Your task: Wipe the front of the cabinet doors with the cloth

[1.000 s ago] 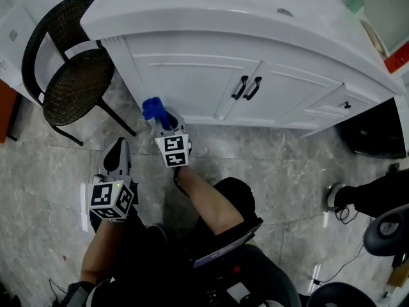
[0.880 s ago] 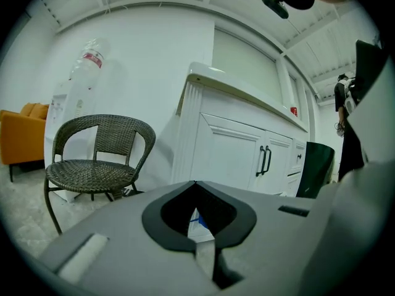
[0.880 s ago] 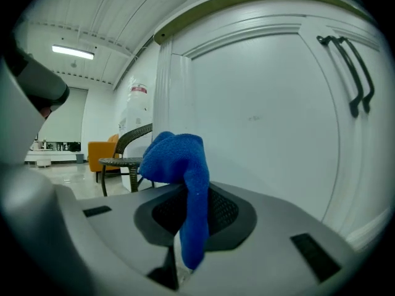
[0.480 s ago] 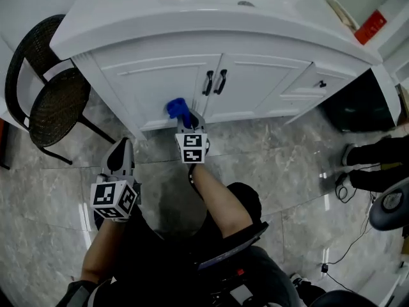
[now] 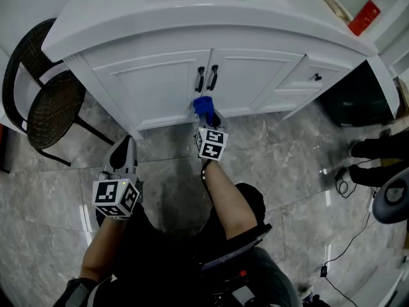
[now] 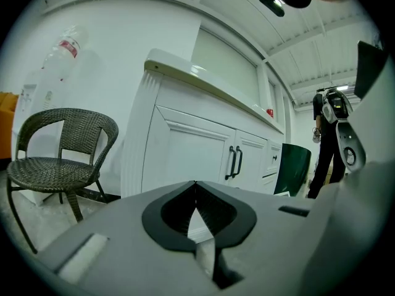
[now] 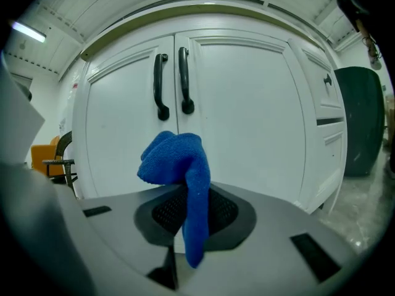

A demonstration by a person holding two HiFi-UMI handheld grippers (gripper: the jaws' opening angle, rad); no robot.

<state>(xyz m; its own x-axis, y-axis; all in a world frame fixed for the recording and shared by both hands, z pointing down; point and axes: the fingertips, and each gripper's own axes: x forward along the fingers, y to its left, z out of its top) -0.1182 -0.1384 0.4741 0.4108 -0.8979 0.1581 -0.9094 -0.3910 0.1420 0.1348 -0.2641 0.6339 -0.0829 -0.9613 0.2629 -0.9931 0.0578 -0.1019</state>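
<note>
Where the two cabinet doors meet, at upper centre of the head view, the cloth (image 5: 202,103) is held low on the front, below the handles. One blue cloth is counted. It is pinched by the right gripper (image 5: 207,115): in the right gripper view the jaws are closed on it, a bunched lump standing above them and one tail hanging down between them. The cloth is seen directly in front of the seam between the doors; actual contact with the panel cannot be confirmed from either view.

Doors counted: two, the left door (image 5: 150,82) and the right door (image 5: 255,69), both white and both closed. Handles counted: two, black, upright, side by side at the seam (image 5: 200,79) (image 5: 213,77). One small black knob (image 5: 316,77) is noted on a drawer front to the right of the doors.

The left gripper (image 5: 123,148) is held at lower left of the head view, well apart from the cabinet. Its jaws are pressed together at the tips with nothing between them.

One dark wicker chair (image 5: 45,94) is recorded at the left edge, beside the cabinet's end. One dark green bin (image 6: 295,165) stands at the cabinet's far end. The floor (image 5: 287,165) is grey stone tile. A second person (image 6: 327,140) is seen standing beyond the bin.
</note>
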